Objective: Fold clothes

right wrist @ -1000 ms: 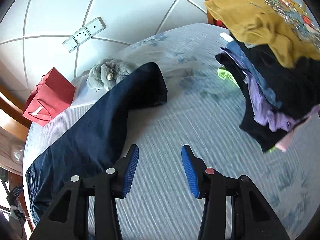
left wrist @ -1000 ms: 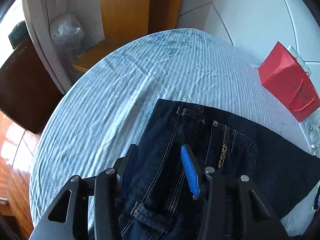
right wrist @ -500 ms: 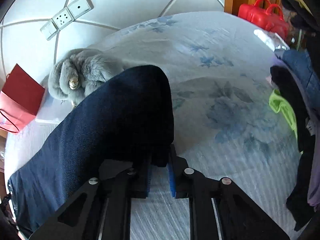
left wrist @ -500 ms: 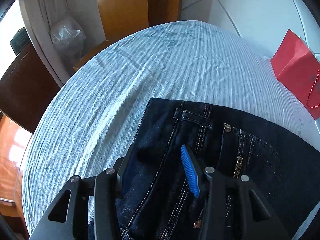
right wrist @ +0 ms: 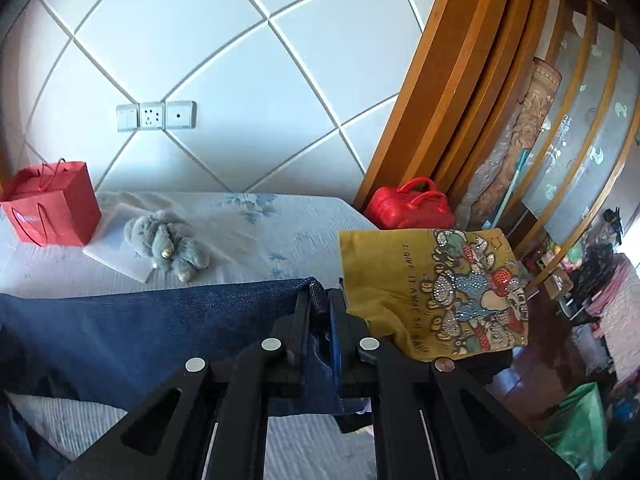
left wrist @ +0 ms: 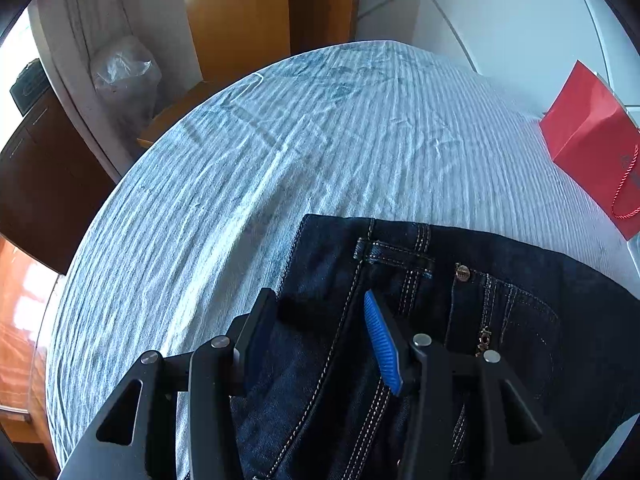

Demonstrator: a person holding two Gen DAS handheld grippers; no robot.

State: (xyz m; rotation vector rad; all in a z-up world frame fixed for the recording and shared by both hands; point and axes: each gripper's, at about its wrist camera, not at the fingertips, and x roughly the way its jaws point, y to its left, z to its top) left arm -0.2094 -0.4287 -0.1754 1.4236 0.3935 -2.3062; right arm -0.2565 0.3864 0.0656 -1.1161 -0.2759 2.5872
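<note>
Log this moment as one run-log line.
left gripper: open over jeans waist | right gripper: shut on jeans hem, lifted

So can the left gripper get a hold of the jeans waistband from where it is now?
Probably yes. The left gripper is open right over the waistband end of the jeans, denim between its fingers and nothing covering it. The right gripper is shut on the leg end, well away.

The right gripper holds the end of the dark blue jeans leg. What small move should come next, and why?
Probably carry the right gripper toward the waistband, laying the leg over it. It is shut on the hem of the dark blue denim jeans, lifted above the striped light blue bedsheet. The left gripper is open over the waistband, which lies flat, so the fold has a clear target.
</note>
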